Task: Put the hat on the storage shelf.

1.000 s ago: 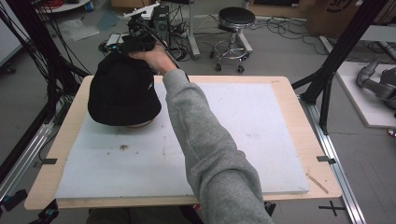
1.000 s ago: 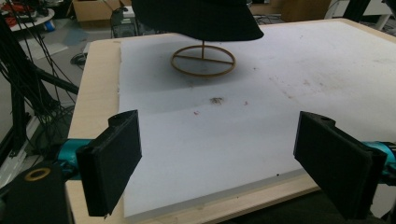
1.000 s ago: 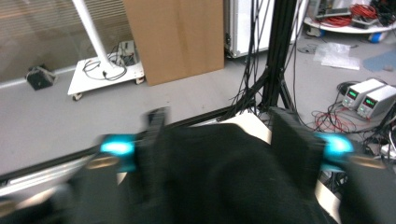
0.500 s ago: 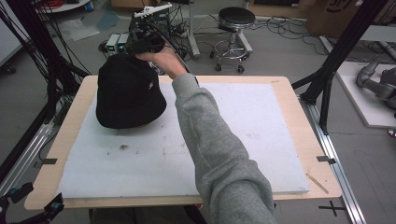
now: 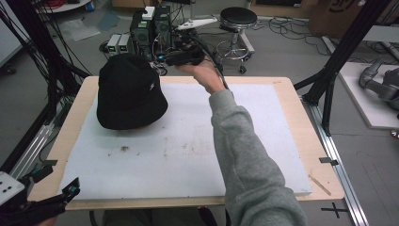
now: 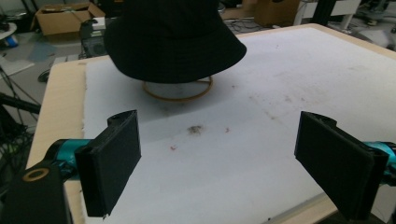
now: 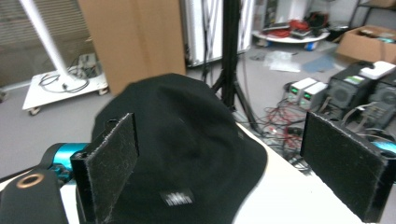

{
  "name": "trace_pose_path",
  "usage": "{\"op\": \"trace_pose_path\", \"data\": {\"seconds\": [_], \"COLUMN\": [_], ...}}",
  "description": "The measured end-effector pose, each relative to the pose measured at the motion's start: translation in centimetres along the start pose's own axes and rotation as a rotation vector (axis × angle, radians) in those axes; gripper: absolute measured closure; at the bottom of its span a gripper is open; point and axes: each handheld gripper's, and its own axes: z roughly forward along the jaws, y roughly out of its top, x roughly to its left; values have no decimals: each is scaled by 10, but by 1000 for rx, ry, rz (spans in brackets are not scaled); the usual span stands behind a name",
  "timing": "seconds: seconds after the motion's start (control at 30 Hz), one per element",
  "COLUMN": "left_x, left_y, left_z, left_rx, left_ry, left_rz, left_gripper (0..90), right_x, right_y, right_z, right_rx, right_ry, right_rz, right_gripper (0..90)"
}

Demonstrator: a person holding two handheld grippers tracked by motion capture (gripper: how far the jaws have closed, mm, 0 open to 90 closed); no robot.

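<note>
- A workshop floor with cables, a stool [image 5: 238, 18] and electronics boxes [image 5: 150, 26] lies beyond the far edge of the worktop [image 5: 301, 127]; a white foam sheet [image 5: 188, 150] covers most of the wooden top
- The black bucket hat [image 5: 130, 92] sits near the far left corner of the worktop, on the foam sheet; in the left gripper view it rests on a round stand with a wooden ring base [image 6: 178, 89], its brim hanging over that ring
- The right gripper [image 5: 165, 57] is held in the air over the far edge, just right of the hat's crown and apart from it; its fingers [image 7: 109, 163] have just been spreading and stand wide apart with nothing pinched; in the right gripper view the hat shows past them, nearer the left finger
- The left gripper [image 5: 70, 190] hangs at the near left corner of the worktop, well apart from the hat; its fingers [image 6: 112, 161] are spread wide, with bare foam between them
</note>
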Motion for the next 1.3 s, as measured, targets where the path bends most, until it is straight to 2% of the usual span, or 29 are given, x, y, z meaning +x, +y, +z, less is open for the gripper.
{"op": "trace_pose_path", "data": {"seconds": [0.03,0.07,0.1,0.13,0.17,0.23,0.27,0.37,0.43,0.47,0.5,0.57,0.6,0.77,0.93,1.3], "left_x": [0,-1,0,-1,-1,0,0,0,0,-1,-1,-2,-2,-1,2,5], "left_y": [1,3,4,6,8,13,13,19,21,23,25,28,28,35,39,50], "left_z": [4,7,11,15,19,30,30,45,49,52,58,64,64,78,86,103], "left_rx": [0,-1,-1,-1,-1,-9,-9,-8,-9,-14,-17,-18,-18,-26,-32,-63], "left_ry": [-6,-13,-18,-24,-32,-47,-47,-72,-79,-81,-92,-99,-99,-110,-107,-109], "left_rz": [1,4,10,11,13,12,12,19,22,21,25,28,28,32,26,28], "left_gripper": [148,148,148,148,148,148,148,148,148,148,148,148,148,148,148,147], "right_x": [-4,-4,-11,-11,-17,-21,-22,-25,-26,-26,-27,-28,-28,-29,-28,-13], "right_y": [-3,-3,-9,-9,-13,-16,-18,-26,-32,-32,-39,-45,-48,-68,-89,-128], "right_z": [-7,-7,-22,-22,-37,-50,-57,-76,-88,-88,-101,-113,-118,-148,-174,-217], "right_rx": [-1,-1,5,5,16,19,9,-9,8,8,0,7,12,1,-6,-20], "right_ry": [-13,-13,-40,-40,-84,-115,-120,-127,-153,-153,-172,-188,-208,-246,-265,-312], "right_rz": [4,4,22,22,38,46,41,33,38,38,44,52,54,71,94,108], "right_gripper": [113,113,113,113,113,113,113,113,113,113,113,113,113,113,113,113]}}
